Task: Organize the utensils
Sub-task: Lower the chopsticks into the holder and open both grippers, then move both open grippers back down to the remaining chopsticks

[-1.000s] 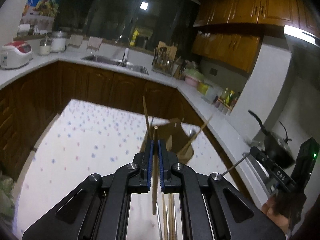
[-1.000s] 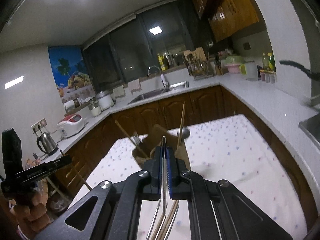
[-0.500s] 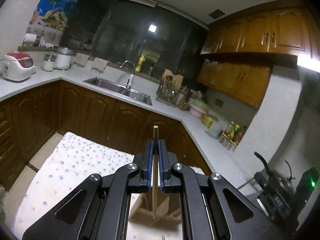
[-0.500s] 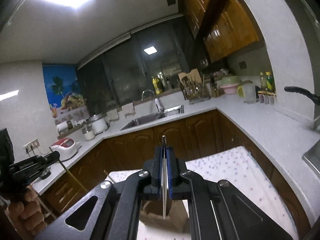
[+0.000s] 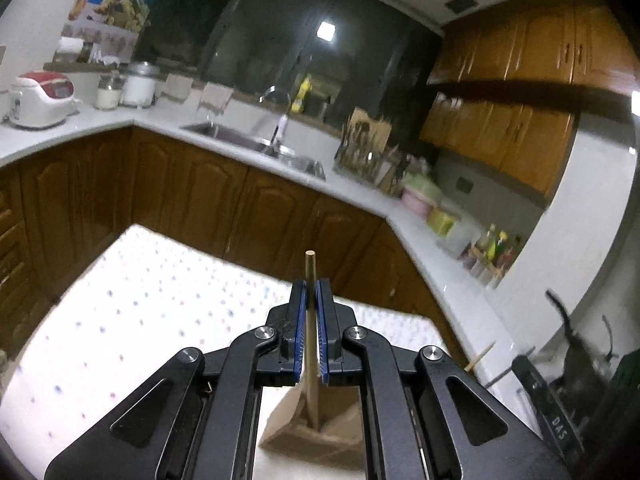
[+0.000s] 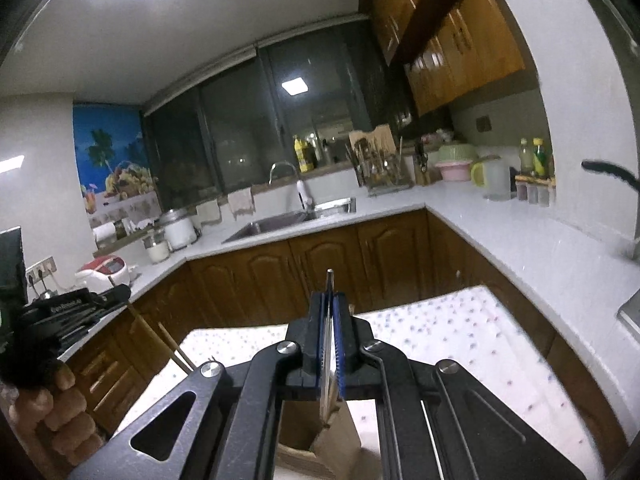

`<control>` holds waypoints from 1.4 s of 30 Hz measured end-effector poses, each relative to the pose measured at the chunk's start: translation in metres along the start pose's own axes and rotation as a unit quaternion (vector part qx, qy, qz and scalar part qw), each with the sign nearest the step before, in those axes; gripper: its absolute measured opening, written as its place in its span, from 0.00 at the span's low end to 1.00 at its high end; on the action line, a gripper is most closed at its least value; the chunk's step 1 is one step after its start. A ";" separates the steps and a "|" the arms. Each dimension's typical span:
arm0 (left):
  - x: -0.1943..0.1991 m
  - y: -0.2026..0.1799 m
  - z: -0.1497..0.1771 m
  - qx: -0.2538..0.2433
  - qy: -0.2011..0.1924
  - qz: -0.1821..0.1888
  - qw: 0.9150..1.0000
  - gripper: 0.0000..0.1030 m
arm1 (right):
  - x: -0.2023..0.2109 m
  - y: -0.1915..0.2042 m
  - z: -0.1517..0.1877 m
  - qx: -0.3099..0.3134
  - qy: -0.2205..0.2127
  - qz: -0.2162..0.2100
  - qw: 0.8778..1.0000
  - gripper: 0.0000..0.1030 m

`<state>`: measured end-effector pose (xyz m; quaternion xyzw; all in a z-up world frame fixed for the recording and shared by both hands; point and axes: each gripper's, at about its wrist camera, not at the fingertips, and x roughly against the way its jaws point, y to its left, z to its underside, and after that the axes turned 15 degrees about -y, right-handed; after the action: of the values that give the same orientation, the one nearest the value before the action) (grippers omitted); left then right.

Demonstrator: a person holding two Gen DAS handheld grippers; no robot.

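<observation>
Left tool (image 5: 311,292) clamping a wooden chopstick (image 5: 310,320) between blue pads, holding it upright, its lower end reaching down into a brown wooden holder (image 5: 316,436) standing on the desk (image 5: 132,312) with its white dotted cloth. Right tool (image 6: 329,304) pinching a thin metal utensil handle (image 6: 329,280) the same way, its lower end dipping into the same holder (image 6: 316,440), partly hidden beneath the tool. Seen from the right wrist: left hand (image 6: 48,412) gripping its black handle at the left edge, two more chopsticks (image 6: 168,344) leaning out of the holder beside it. Seen from the left wrist: right tool's black body (image 5: 560,412) sitting blurred at the lower right edge. Kitchen behind: sink (image 5: 256,148), rice cooker (image 5: 40,98), wooden cabinets (image 5: 520,88), dark window (image 6: 260,120).
</observation>
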<state>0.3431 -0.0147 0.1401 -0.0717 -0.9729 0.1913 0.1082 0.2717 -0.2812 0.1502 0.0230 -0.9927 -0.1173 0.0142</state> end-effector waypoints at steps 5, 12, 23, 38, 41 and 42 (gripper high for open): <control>-0.008 0.005 0.025 0.001 0.029 0.003 1.000 0.05 | -0.012 -0.001 0.030 0.000 0.041 -0.003 0.999 0.05; -0.008 0.000 0.027 -0.010 0.037 0.008 0.999 0.05 | -0.013 0.000 0.038 -0.003 0.057 -0.004 0.998 0.05; -0.008 0.001 0.025 -0.010 0.054 0.014 0.998 0.08 | -0.015 -0.008 0.036 -0.026 0.067 -0.009 0.997 0.13; 0.080 0.028 0.058 -0.003 0.065 -0.022 0.998 0.81 | 0.051 -0.032 0.036 -0.077 0.035 -0.003 0.996 0.91; 0.093 0.035 0.077 -0.006 0.084 -0.032 0.996 0.81 | 0.070 -0.037 0.050 -0.080 0.050 0.005 0.995 0.91; 0.099 0.039 0.084 -0.005 0.091 -0.035 0.995 0.81 | 0.074 -0.038 0.054 -0.080 0.054 0.008 0.995 0.91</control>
<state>0.2312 0.0089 0.0673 -0.0557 -0.9618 0.1756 0.2027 0.1971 -0.3092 0.0905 0.0206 -0.9780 -0.1950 0.0709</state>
